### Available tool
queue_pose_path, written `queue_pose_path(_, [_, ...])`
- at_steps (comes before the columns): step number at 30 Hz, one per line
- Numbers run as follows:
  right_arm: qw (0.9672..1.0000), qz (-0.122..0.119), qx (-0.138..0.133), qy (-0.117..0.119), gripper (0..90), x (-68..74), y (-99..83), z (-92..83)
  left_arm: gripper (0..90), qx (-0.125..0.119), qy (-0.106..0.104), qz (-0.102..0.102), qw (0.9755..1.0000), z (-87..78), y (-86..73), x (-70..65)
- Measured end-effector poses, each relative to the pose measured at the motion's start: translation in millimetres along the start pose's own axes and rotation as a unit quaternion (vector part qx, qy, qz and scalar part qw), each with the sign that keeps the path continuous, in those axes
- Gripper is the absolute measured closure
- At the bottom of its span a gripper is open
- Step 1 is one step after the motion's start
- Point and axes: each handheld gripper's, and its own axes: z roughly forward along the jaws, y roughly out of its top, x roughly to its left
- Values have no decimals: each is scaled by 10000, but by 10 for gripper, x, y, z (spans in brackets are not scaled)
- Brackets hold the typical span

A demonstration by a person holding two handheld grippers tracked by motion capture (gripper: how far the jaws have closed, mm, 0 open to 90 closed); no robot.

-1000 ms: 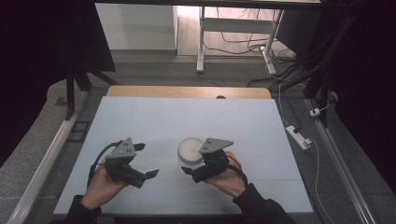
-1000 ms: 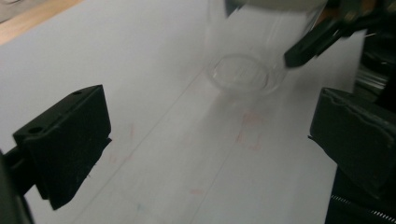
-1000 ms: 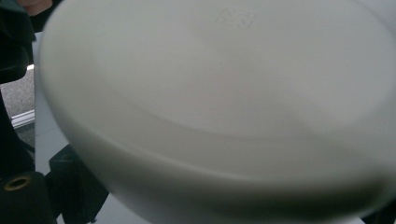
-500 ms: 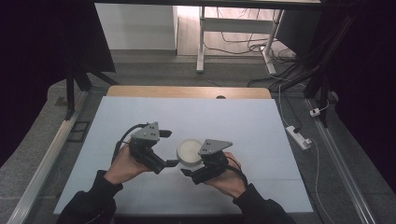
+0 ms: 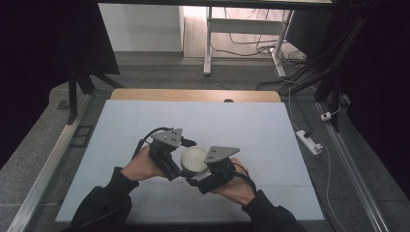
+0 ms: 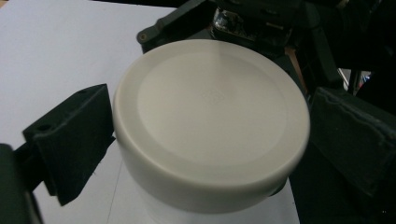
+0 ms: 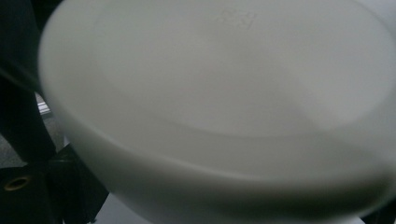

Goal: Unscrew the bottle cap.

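Near desk (image 5: 121,145) front edge, white lidded jar (image 5: 194,161) stood between both grippers. Left gripper (image 6: 205,135) open, jaws flanking lid, apparently not touching. Right gripper (image 5: 200,181) against jar; its state unreadable, view blurred.

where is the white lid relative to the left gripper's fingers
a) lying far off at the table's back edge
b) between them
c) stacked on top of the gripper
b) In the left gripper view the lid sits between the two black fingers, one on each side of its rim.
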Motion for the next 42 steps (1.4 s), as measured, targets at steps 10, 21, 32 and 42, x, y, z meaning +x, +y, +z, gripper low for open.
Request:
queue_pose_path(10, [10000,-50,18,80,68,0,-2,5,75,-55,135,79,9999,42,-24,-18])
queue_pose_path(21, [9994,209,55,-286,68,-52,-15,10,77,-125,1036,-476,9934,132,9,-122])
queue_pose_path(32, [9969,430,104,-649,68,-109,-32,12,77,-111,2205,-1214,9677,309,105,-306])
queue_pose_path(42, [9985,286,68,-463,68,-108,-37,-1,0,-75,1620,-820,9834,175,117,-230])
